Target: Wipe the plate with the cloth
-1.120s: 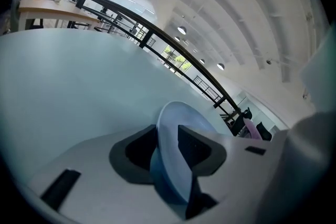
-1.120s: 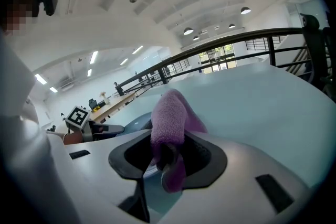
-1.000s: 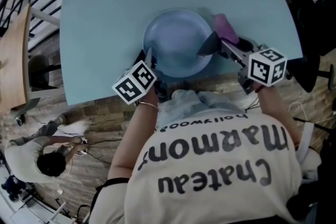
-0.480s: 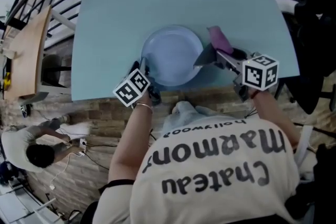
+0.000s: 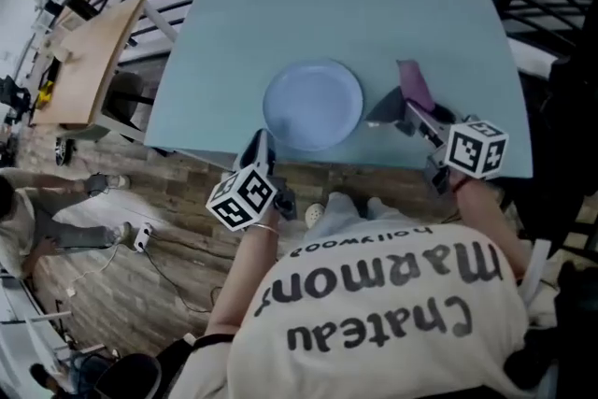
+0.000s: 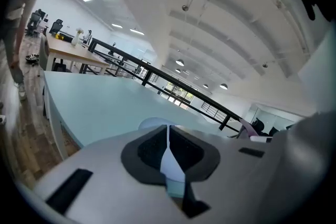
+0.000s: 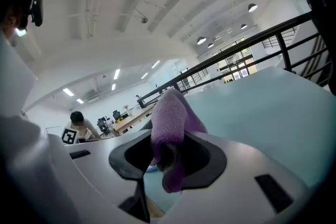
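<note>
L tongs (image 6: pixel 168 140) just closed, empty, at counter (image 5: pixel 374 14) near edge by plate (image 5: pixel 313 105); R tongs (image 7: pixel 167 161) clamp cloth (image 7: pixel 171 115), right of plate

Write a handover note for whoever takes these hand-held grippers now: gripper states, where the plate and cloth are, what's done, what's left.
Left hand-held gripper: jaws have just been closing, now shut and empty, off the plate.
Right hand-held gripper: shut on the purple cloth, right of the plate, not touching it.
Plate: flat on the table, nothing on it.
Done: cloth picked up; whether any wiping happened cannot be told.
Left: probably bring the cloth onto the plate and wipe.
</note>
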`<state>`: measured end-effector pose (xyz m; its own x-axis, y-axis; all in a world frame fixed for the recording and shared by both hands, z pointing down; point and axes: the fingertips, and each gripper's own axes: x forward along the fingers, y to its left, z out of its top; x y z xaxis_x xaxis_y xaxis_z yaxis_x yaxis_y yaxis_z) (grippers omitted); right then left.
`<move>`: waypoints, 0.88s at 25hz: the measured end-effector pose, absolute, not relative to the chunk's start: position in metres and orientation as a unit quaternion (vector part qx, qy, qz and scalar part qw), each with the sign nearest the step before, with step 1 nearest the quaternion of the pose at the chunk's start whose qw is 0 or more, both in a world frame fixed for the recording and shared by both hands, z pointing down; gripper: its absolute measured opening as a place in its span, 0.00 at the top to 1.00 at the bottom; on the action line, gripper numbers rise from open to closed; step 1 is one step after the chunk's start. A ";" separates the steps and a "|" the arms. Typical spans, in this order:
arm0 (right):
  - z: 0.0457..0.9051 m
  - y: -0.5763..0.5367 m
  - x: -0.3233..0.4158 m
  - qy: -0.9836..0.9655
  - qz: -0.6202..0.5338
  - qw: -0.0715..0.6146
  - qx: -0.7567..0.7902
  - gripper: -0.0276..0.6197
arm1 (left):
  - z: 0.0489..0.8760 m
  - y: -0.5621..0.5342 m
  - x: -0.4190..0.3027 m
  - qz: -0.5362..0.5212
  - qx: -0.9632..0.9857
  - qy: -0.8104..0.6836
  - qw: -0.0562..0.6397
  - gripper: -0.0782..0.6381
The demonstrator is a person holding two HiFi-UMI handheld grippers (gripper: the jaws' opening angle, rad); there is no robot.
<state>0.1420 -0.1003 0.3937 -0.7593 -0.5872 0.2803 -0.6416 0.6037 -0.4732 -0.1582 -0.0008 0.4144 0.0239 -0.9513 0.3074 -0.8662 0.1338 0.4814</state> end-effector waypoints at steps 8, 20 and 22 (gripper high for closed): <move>0.397 -0.087 0.183 -0.906 0.267 0.051 0.325 0.73 | 0.405 0.055 -0.121 -0.101 0.622 -0.727 0.274 0.88; 0.383 -0.057 0.201 -0.906 0.274 0.047 0.320 0.73 | 0.369 0.108 -0.097 -0.110 0.622 -0.731 0.257 0.88; 0.383 -0.053 0.204 -0.905 0.275 0.048 0.321 0.73 | 0.369 0.117 -0.096 -0.109 0.621 -0.732 0.259 0.88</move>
